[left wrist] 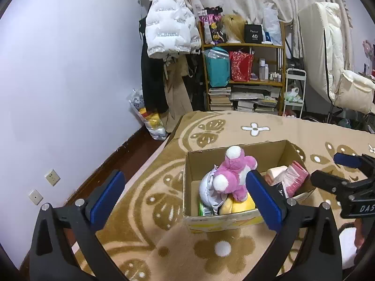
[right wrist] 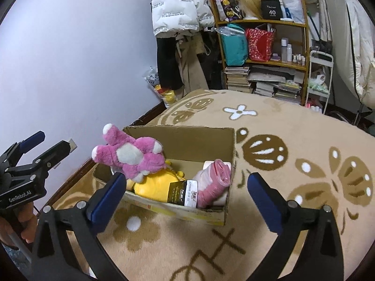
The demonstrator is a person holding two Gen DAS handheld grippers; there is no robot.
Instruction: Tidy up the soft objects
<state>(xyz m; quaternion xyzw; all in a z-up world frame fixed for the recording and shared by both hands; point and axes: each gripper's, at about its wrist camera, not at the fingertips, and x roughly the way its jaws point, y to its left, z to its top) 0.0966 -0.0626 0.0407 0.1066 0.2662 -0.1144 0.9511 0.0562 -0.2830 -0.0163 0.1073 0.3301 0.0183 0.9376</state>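
An open cardboard box [left wrist: 192,164] [right wrist: 225,140] sits on the tan flower-patterned blanket. Inside, a pink and white plush bear [left wrist: 232,175] [right wrist: 131,154] lies on top of a yellow plush [left wrist: 239,205] [right wrist: 154,185] and a white-grey plush [left wrist: 207,190]. A pink wrapped pack [left wrist: 296,175] [right wrist: 214,182] and a black and white packet [right wrist: 182,192] fill the box's right end. My left gripper [left wrist: 185,192] is open and empty, just in front of the box. My right gripper [right wrist: 185,192] is open and empty, above the box's near edge; it also shows in the left wrist view [left wrist: 332,171].
A purple wall with sockets [left wrist: 52,176] runs along the left. At the back stand a wooden shelf [left wrist: 243,46] with bags and books, a white puffer jacket [left wrist: 168,21] on a rack, a bag of toys [left wrist: 150,119] on the floor and a white cart [left wrist: 295,91].
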